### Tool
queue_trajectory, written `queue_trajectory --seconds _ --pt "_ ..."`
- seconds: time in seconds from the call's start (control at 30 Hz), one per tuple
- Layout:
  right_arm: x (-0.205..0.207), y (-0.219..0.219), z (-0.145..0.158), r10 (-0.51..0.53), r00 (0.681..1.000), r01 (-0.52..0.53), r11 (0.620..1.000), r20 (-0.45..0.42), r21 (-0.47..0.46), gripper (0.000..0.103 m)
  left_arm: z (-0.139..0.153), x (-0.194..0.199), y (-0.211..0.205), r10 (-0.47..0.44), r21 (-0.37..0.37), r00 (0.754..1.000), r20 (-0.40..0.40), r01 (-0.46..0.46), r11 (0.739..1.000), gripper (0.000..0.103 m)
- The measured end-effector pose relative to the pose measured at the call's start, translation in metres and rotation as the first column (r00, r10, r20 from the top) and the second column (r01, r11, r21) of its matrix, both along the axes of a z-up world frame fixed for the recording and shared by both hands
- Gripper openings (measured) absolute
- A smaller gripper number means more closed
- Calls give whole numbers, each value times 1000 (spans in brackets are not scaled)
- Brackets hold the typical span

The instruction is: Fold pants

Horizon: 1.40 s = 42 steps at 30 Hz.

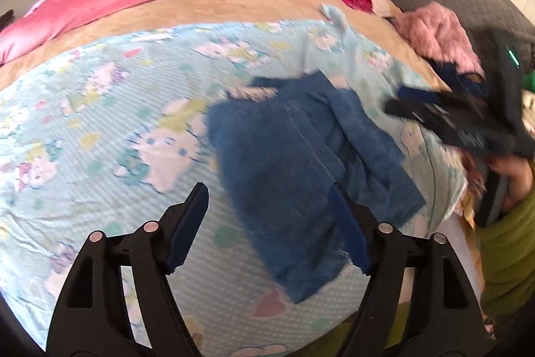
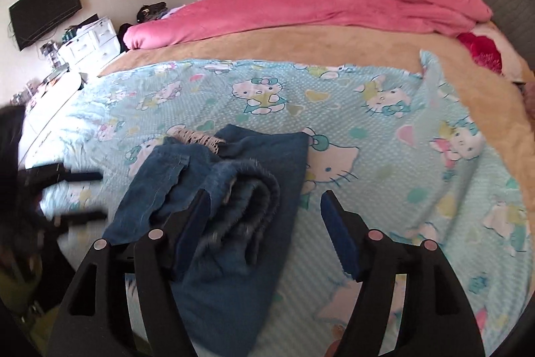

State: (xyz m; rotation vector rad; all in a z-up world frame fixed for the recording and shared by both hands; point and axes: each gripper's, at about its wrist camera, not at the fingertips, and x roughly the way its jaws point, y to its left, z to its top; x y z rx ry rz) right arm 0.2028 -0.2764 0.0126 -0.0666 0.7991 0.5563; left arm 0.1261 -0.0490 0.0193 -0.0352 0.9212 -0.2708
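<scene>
Jaws: both pairs stand apart and empty; left gripper (image 1: 267, 226) hovers over the near edge of the pants, right gripper (image 2: 264, 230) over their rolled end.
Pants: blue denim pants (image 2: 234, 189), partly folded and bunched, lie on the cartoon-cat sheet (image 2: 384, 109) of the bed.
Position: cloth sits under and slightly left of the right jaws.
Step, judged: pinch the loose layers together at an edge, lift low, lay flat, smooth the roll.
Beyond: pink blanket (image 2: 317, 2).

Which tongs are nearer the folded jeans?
Too close to call. Both tongs hang open right over the folded jeans: the left tongs at one edge, the right tongs with one finger over the rolled hem.
</scene>
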Motion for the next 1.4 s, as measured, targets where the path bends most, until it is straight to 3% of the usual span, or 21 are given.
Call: queue_trajectory --seconds 0.17,0.23,0.3,0.47,0.6,0.67,0.7,0.73,0.8,0.9,0.97,1.07,1.13,1.2,1.33,1.4 --pt "-32 1 6 60 998 -61 998 30 4 67 4 14 8 41 -5 999 -3 -41 999 65" --pt "-43 11 8 111 993 -111 994 40 1 65 3 19 1 25 6 1000 -4 -25 1000 53" --pt "-56 26 10 192 980 -191 981 47 -20 46 -1 27 -7 8 20 1000 -13 -8 1000 50" --pt "-86 67 3 404 911 -387 907 82 -164 41 -18 55 -12 15 54 997 -73 -11 998 50" --pt "-94 90 -9 510 849 -461 842 136 -279 42 -36 72 -6 30 50 990 -135 -24 998 50" --pt "-87 100 -22 537 837 -485 819 107 -307 40 -41 74 -5 33 40 989 -146 -28 999 50" --pt "-84 101 -28 545 835 -503 810 72 -301 14 -42 75 -5 34 43 989 -147 -28 999 51" --pt "-80 102 -32 559 829 -534 801 17 -270 4 -44 75 -6 33 49 989 -147 -26 998 51" --pt "-84 94 -28 578 815 -571 795 -29 -203 4 -45 75 -5 34 54 989 -147 -27 998 55" --pt "-95 83 -28 593 805 -585 783 -30 -210 4 -47 77 -5 37 48 988 -147 -31 998 58" --pt "-94 84 -45 571 817 -572 785 -81 -238 4 -49 78 -5 42 43 988 -147 -36 998 60" --pt "-90 79 -50 533 840 -542 822 -99 -174 6 -47 75 -5 52 36 990 -134 -48 998 61" --pt "-92 73 -40 523 848 -530 835 -88 -150 15 -44 71 -5 54 34 991 -122 -51 998 61" --pt "-93 65 -30 499 864 -504 852 -69 -145 30 -36 65 -6 50 29 994 -100 -47 998 63" --pt "-93 45 -7 401 916 -399 905 -14 -149 40 -20 59 -6 60 21 997 -53 -59 998 70" --pt "-87 31 3 327 945 -320 935 18 -152 49 -12 57 -7 63 15 997 -32 -63 998 73"
